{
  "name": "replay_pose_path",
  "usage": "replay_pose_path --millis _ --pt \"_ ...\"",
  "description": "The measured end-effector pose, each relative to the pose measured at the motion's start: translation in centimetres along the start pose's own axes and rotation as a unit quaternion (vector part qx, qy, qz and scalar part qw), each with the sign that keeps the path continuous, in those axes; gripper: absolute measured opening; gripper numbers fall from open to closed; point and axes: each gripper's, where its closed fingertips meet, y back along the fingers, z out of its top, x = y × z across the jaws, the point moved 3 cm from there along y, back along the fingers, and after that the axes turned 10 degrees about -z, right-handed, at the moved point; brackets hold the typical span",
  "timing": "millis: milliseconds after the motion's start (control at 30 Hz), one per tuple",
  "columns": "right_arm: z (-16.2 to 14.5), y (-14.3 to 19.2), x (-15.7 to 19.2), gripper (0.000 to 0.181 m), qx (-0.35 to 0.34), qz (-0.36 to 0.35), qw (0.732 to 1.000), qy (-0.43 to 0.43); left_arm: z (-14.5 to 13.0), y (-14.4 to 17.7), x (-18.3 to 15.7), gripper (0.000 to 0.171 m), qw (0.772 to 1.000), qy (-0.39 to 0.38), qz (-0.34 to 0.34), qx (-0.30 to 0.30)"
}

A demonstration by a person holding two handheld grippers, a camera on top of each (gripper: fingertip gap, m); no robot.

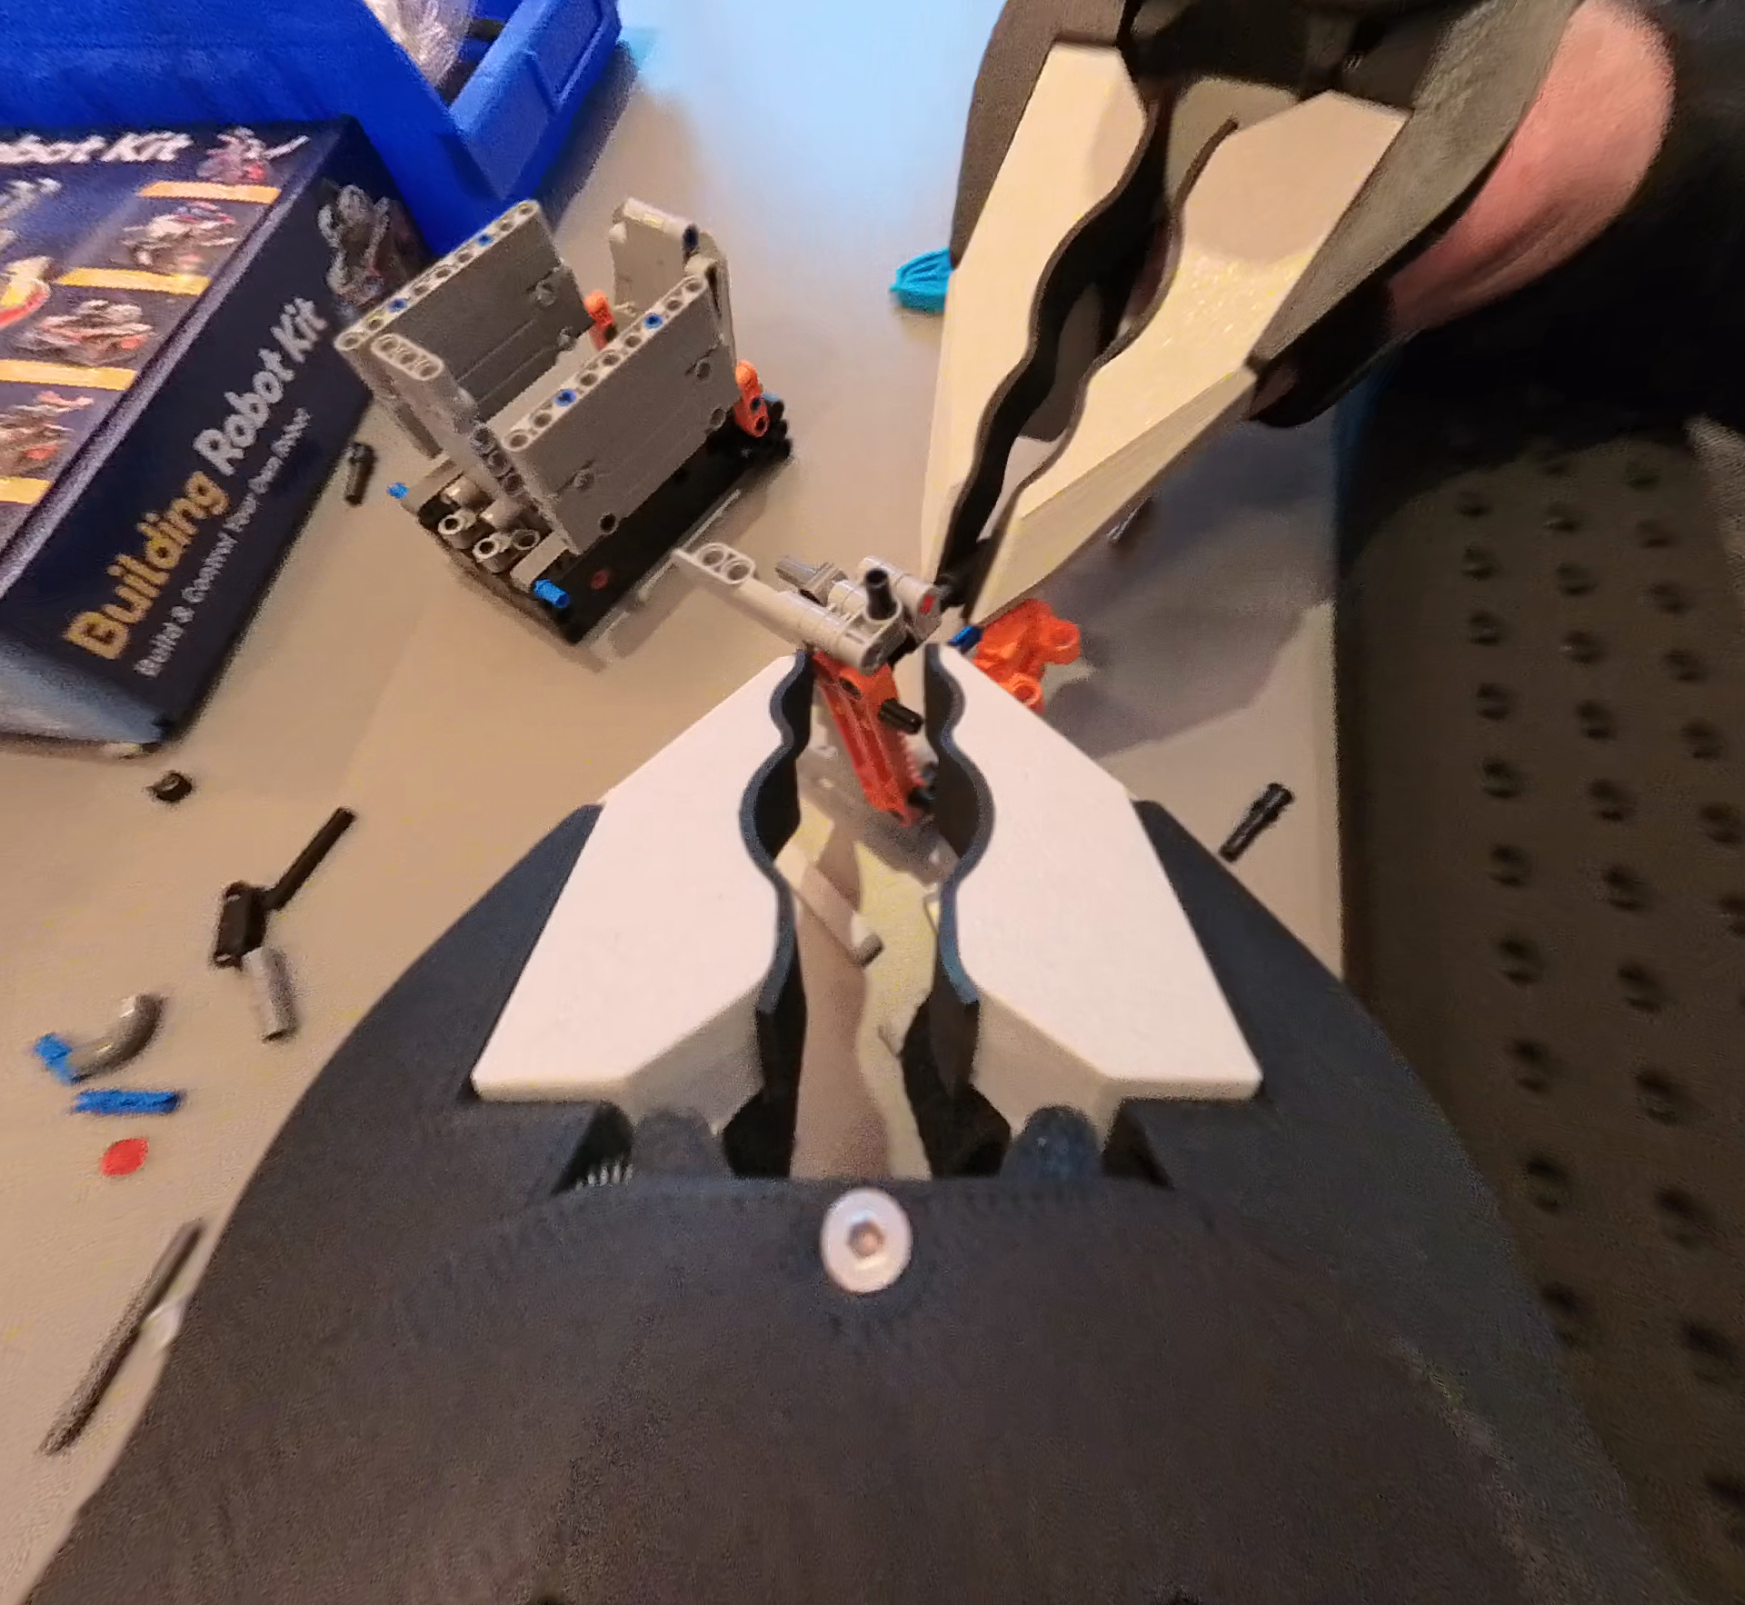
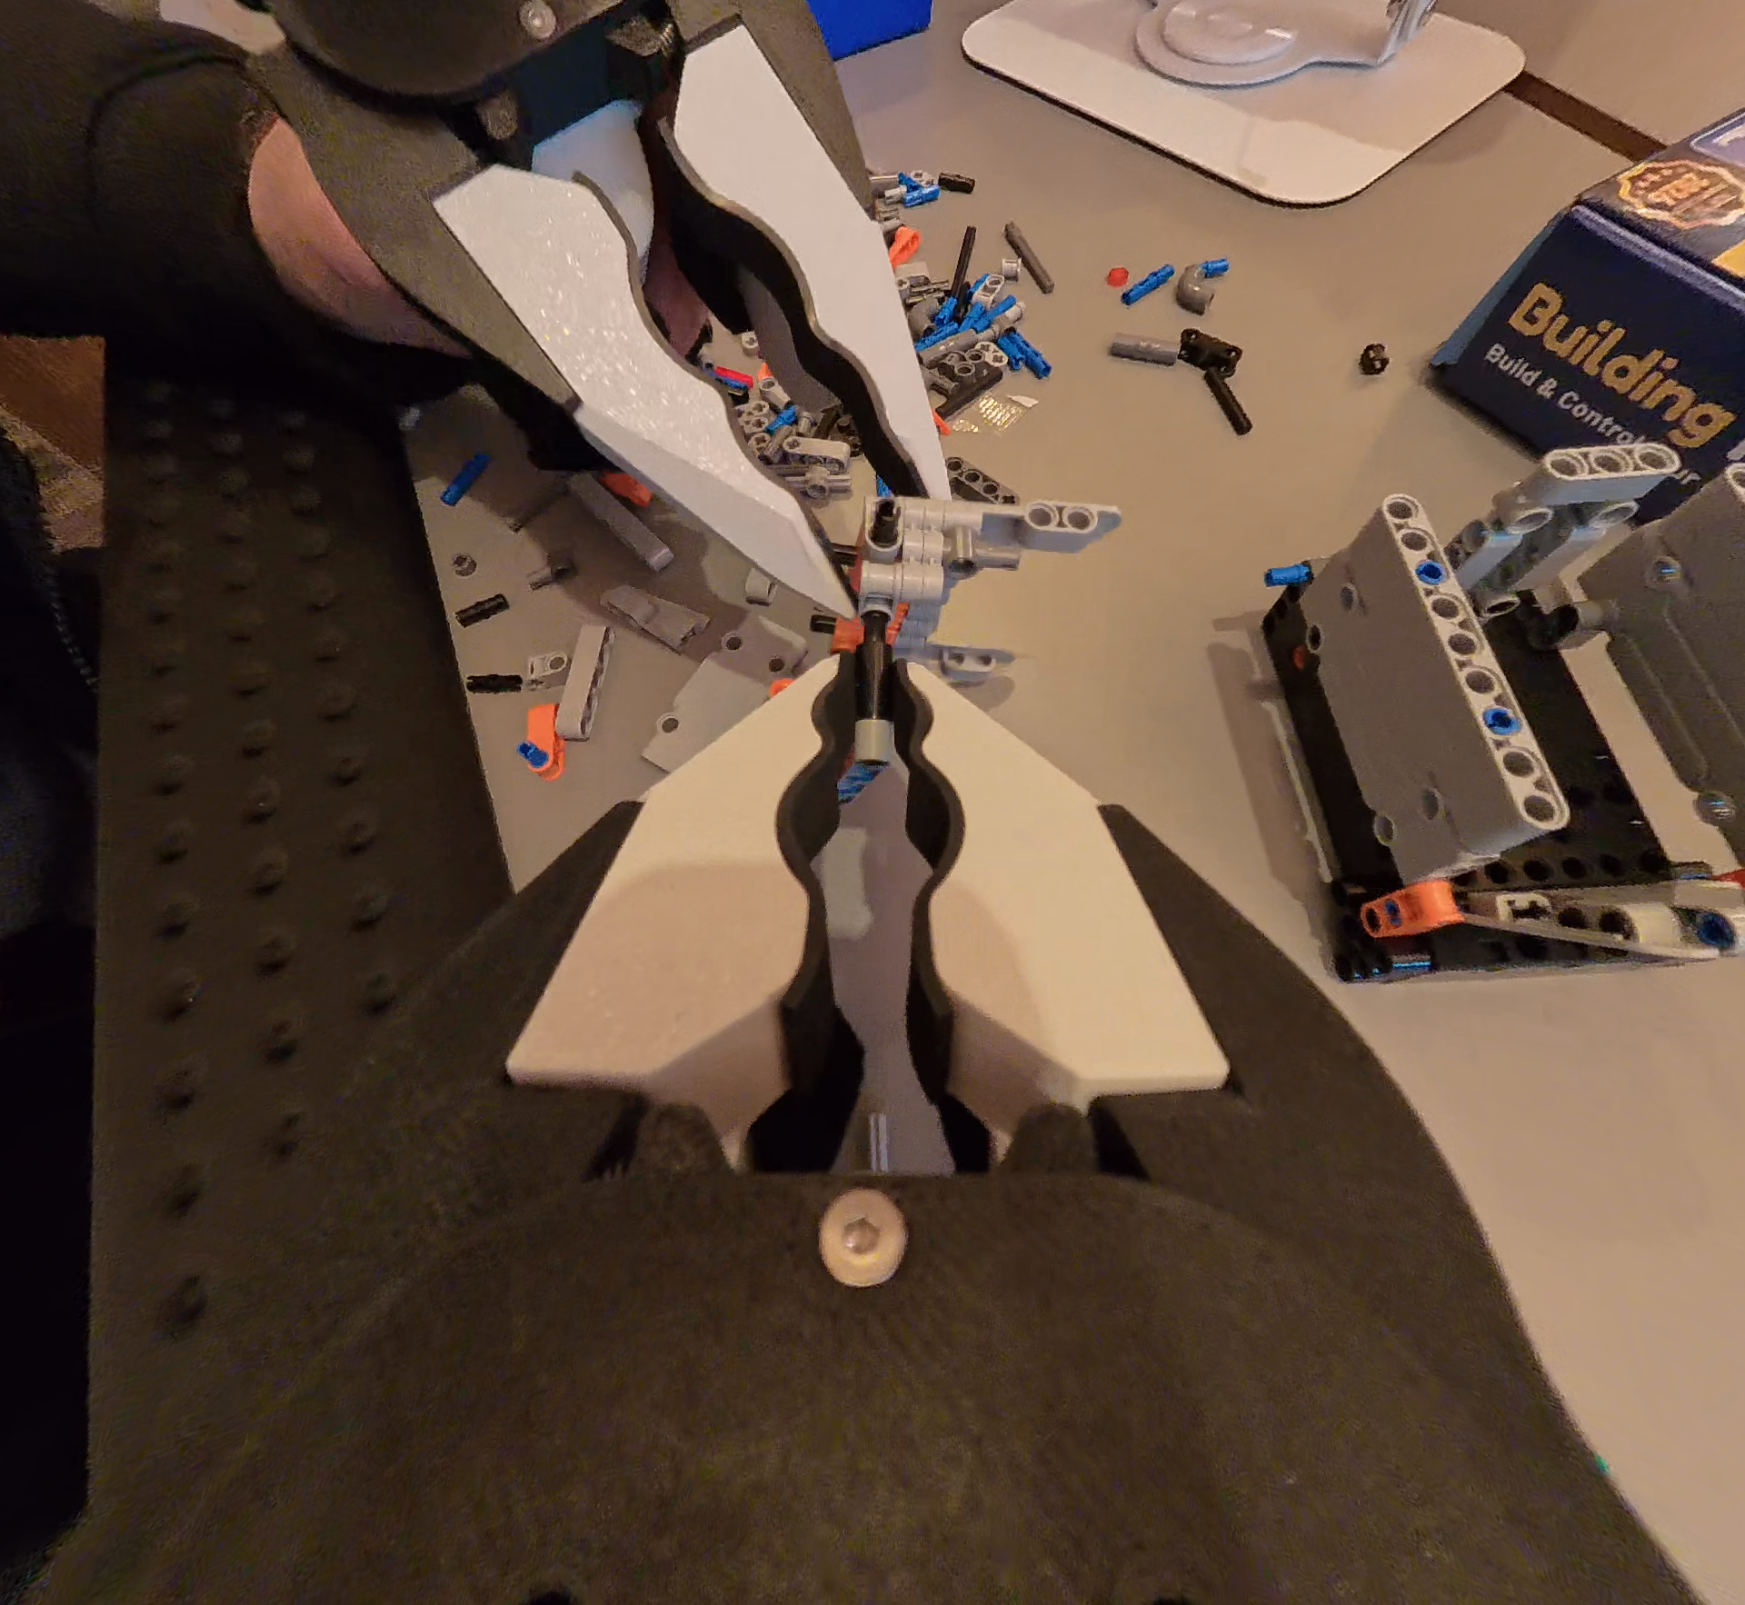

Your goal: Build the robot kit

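My left gripper [image 1: 864, 658] is shut on a small assembly: an orange beam [image 1: 869, 729] sits between its fingers, with grey connectors [image 1: 831, 606] sticking out above the tips. My right gripper [image 2: 873, 667] is shut on a black axle with a grey bush [image 2: 873, 700], and the axle's far end meets the grey connectors [image 2: 944, 559]. The two grippers meet tip to tip above the table. The right gripper [image 1: 949, 601] comes in from the upper right in the left wrist view. The left gripper [image 2: 897, 554] comes in from the upper left in the right wrist view. A hand holds each.
A half-built grey and black model [image 1: 567, 398] [image 2: 1473, 710] stands on the grey table. A dark blue kit box [image 1: 189, 389] and a blue bin [image 1: 283, 30] lie behind it. Loose pieces [image 2: 963, 313] are scattered about. A white stand base [image 2: 1246, 68] is farther back. An orange piece [image 1: 1029, 644] lies under the grippers. Less than 4 cm separates the two grippers' tips. The white stand base [image 2: 1246, 68] sits 35 cm or so from the ends of my left fingers.
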Motion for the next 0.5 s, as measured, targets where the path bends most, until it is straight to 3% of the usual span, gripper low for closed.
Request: replay_pose_path --millis 133,300,500 --pt "-0.05 -0.11 0.24 0.005 0.005 -0.008 1.0 0.027 -0.05 0.18 -0.04 0.024 0.998 0.043 -0.049 -0.024" --pt "-0.22 -0.32 0.23 0.005 0.016 -0.03 0.998 0.052 -0.25 -0.01 0.09 0.021 0.999 0.036 -0.028 -0.016" --pt "-0.06 -0.24 0.08 0.007 -0.006 0.002 1.0 -0.011 -0.23 -0.3 -0.19 0.019 0.999 0.028 -0.026 -0.016"
